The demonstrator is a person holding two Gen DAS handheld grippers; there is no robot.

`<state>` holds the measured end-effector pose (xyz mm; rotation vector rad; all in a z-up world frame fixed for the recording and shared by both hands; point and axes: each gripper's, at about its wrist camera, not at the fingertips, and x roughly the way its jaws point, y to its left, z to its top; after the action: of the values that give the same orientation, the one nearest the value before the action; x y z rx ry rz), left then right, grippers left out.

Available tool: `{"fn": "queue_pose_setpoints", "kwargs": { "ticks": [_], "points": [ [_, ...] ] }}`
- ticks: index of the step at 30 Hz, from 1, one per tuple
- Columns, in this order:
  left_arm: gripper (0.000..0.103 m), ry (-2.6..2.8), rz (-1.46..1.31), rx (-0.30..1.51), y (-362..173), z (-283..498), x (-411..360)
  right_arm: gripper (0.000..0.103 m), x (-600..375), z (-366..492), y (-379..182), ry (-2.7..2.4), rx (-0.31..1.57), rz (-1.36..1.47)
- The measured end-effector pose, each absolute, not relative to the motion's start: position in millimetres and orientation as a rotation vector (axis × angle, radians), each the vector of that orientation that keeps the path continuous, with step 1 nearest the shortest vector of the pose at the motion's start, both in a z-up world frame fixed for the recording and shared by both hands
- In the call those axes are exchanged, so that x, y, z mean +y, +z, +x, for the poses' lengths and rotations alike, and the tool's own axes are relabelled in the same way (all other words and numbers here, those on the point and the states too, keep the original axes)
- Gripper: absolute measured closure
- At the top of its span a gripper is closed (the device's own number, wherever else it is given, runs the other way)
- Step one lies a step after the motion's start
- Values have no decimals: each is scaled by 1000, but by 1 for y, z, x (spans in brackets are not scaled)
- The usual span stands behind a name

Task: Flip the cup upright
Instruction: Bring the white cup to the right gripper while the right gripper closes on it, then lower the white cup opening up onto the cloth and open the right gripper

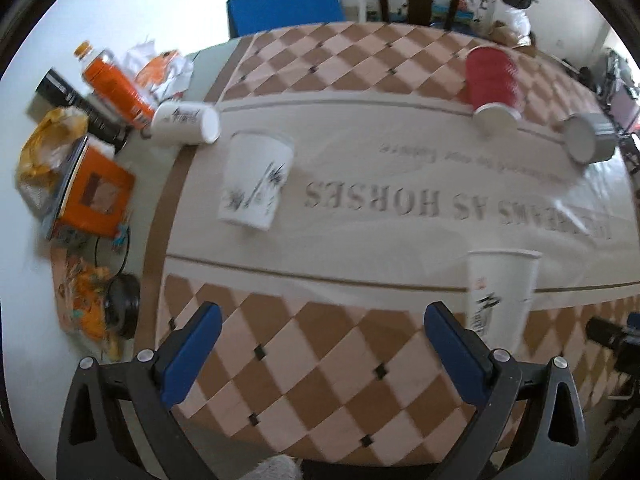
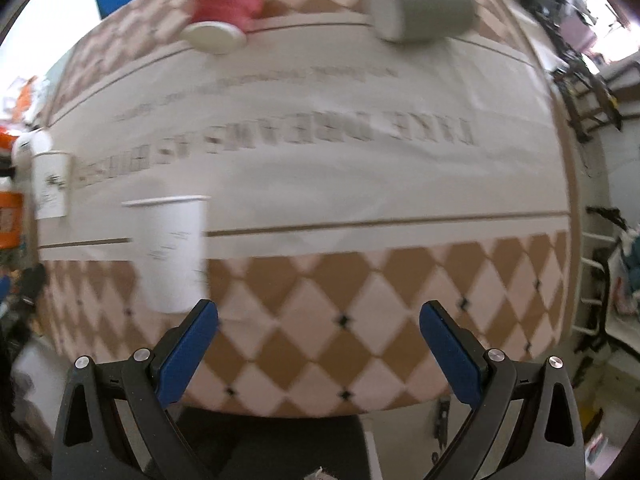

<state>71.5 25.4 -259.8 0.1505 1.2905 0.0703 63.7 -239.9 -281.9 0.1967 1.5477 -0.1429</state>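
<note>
Several cups are on the checkered tablecloth (image 1: 320, 360). A red cup (image 1: 494, 84) lies on its side at the far right, base toward me; it also shows in the right wrist view (image 2: 228, 4). A grey cup (image 1: 590, 138) lies on its side beside it, seen too in the right wrist view (image 2: 420, 6). A white cup (image 1: 186, 122) lies on its side at the left. Two white printed cups stand upright, one at centre-left (image 1: 256, 182) and one near right (image 1: 500, 300), the latter also in the right wrist view (image 2: 172, 252). My left gripper (image 1: 322, 354) and right gripper (image 2: 318, 352) are open and empty over the near edge.
Left of the cloth are an orange bottle (image 1: 116, 84), a dark can (image 1: 80, 108), an orange box (image 1: 96, 196), snack bags (image 1: 52, 148) and a black round object (image 1: 122, 304). A blue bin (image 1: 284, 4) and chair stand behind the table. Racks and clutter (image 2: 592, 216) are at the right.
</note>
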Motion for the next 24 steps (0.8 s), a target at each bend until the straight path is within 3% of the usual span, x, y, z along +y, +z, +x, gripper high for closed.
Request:
{"fn": "queue_pose_setpoints", "kwargs": {
  "ticks": [14, 19, 24],
  "points": [
    [0, 111, 190, 1463, -335, 69, 47, 18, -167, 116, -329, -42, 1647, 272],
    [0, 94, 201, 1486, -347, 67, 50, 39, -153, 124, -341, -19, 1670, 267],
    [0, 85, 195, 1499, -350, 68, 50, 40, -152, 120, -341, -33, 1657, 253]
  ]
}}
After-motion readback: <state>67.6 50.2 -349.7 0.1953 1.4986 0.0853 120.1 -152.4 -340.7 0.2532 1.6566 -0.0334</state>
